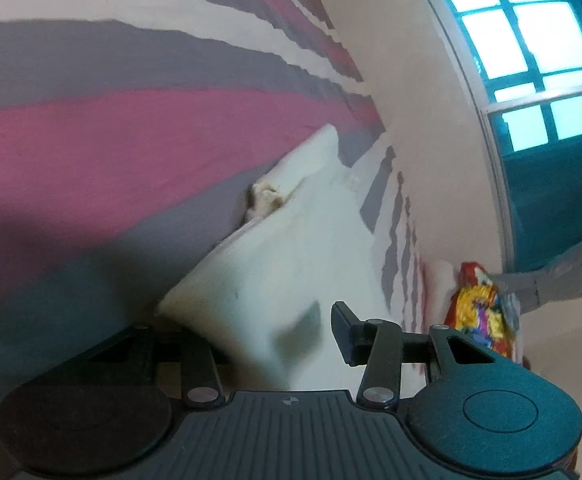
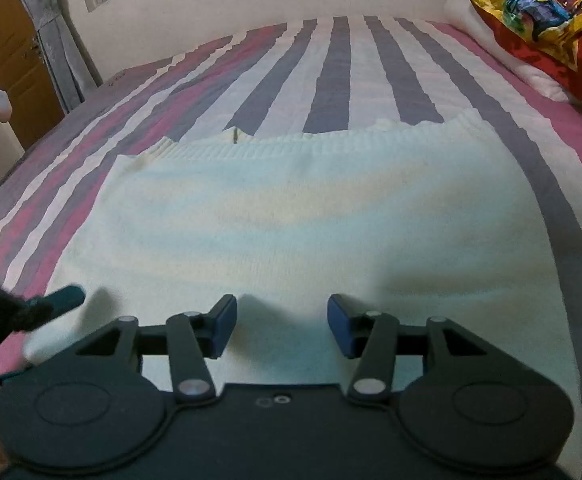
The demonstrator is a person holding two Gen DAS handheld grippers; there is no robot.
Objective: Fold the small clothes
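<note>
**Right wrist view: white sweater flat on striped bed, both tools at its near edge**

Right wrist camera shows the right tool (image 2: 282, 326) with its fingers spread wide and nothing between them, poised low over the near edge of the sweater (image 2: 291, 216). The sweater lies flat on the bed (image 2: 331, 72), ribbed hem at the far side, spreading ahead of the tool and to both sides. At the lower left, the left tool (image 2: 57, 300) appears blurred at the sweater's near left corner.

Left wrist camera is tilted steeply. The left tool (image 1: 251, 336) has a sweater (image 1: 291, 248) fold between its fingers; its left finger is hidden behind the cloth, so I cannot tell whether it grips.

The bed wears a sheet striped pink, grey and white. A multicoloured pillow (image 2: 531, 12) sits at the far right corner atop white bedding. Beyond stand a pale wall, a window (image 1: 531, 40), a grey curtain (image 2: 47, 28) and a wooden door (image 2: 7, 52).
</note>
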